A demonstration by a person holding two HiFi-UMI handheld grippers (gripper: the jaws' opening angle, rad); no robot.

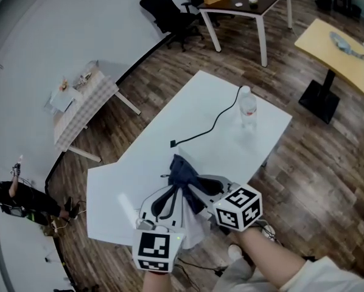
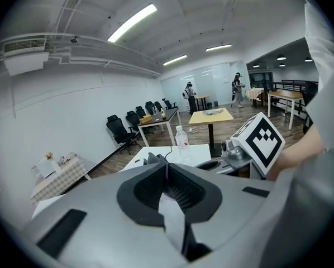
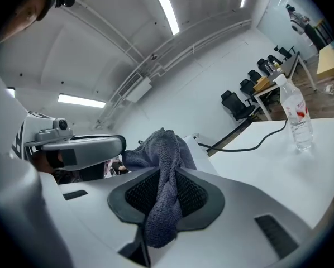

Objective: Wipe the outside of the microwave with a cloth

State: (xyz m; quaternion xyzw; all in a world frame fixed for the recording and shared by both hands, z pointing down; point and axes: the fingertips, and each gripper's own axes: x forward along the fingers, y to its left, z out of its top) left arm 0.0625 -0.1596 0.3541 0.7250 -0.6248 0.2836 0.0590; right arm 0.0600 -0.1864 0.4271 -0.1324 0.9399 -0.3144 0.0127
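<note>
A blue-grey cloth (image 1: 183, 174) hangs bunched between my two grippers over the near end of a white table (image 1: 127, 181). My right gripper (image 1: 197, 187) is shut on it; in the right gripper view the cloth (image 3: 164, 166) runs down between the dark pads (image 3: 196, 197) of the right gripper (image 3: 167, 171). My left gripper (image 1: 170, 194) sits just to its left, jaws shut. In the left gripper view a white strip of cloth (image 2: 172, 219) is pinched at the left gripper (image 2: 167, 165). No microwave is in view.
A clear water bottle (image 1: 248, 108) stands at the table's far end, with a black cable (image 1: 212, 125) lying beside it. Around the table on the wood floor are a dark desk (image 1: 249, 2) with office chairs, a yellow table (image 1: 340, 44) and a checked-cloth table (image 1: 81, 105).
</note>
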